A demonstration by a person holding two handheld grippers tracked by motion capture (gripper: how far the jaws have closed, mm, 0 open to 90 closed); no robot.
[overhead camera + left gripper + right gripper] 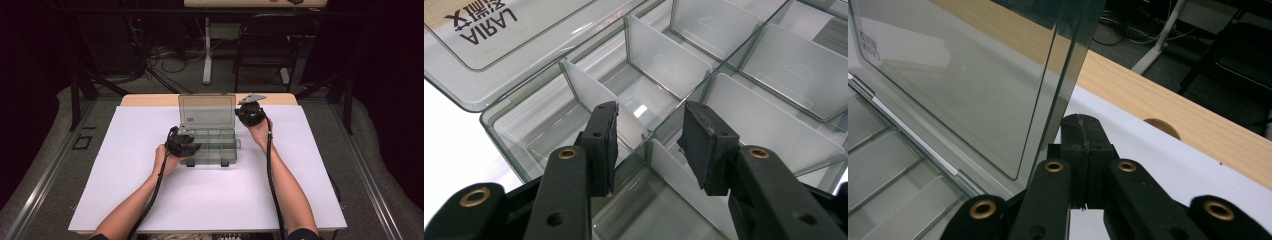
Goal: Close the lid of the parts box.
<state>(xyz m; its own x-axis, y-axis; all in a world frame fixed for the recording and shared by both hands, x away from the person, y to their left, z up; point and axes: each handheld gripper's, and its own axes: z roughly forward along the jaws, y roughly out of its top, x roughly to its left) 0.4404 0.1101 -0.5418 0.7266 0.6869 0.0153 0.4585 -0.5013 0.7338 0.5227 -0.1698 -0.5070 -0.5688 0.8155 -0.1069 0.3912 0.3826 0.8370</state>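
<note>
Left gripper view showed the left gripper (646,145) parted above the box (744,90) dividers (long axis crosswise); right gripper (1083,150) pressed together beside the upright lid (973,75).

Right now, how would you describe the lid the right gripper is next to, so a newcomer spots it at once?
On the white board covering the wooden table, a smoky clear plastic compartment box sits mid-table. Its hinged lid stands raised along the box's far edge, beside the right gripper. It alone is one flat tinted pane with a small label in a corner.

Glossy clear plastic box (212,145), matt wood tbl (150,100)
</note>
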